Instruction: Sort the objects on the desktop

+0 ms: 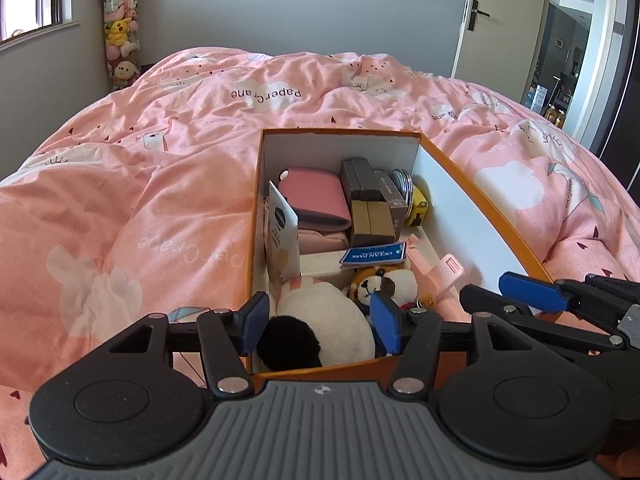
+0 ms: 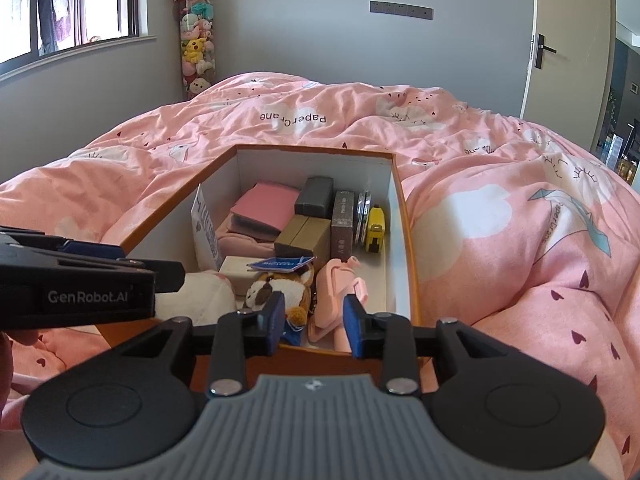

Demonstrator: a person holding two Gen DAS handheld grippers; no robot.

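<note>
Box (image 1: 480,200) is sitting on the pink duvet (image 1: 140,208), already packed. Seen from the left wrist, the left gripper (image 1: 318,322) is hanging wide over the box's near end, its pads either side of the white plush (image 1: 320,312) and not pressing it. Dipping lower could be squashing the plush or shoving the box across soft bedding.

Seen from the right wrist, the right gripper (image 2: 314,326) is angling down over the box's near edge, jaws partly apart and gripping nothing, with the pink clip (image 2: 336,292) and tiger plush (image 2: 280,288) just beyond. Closing now risks snagging both.
</note>
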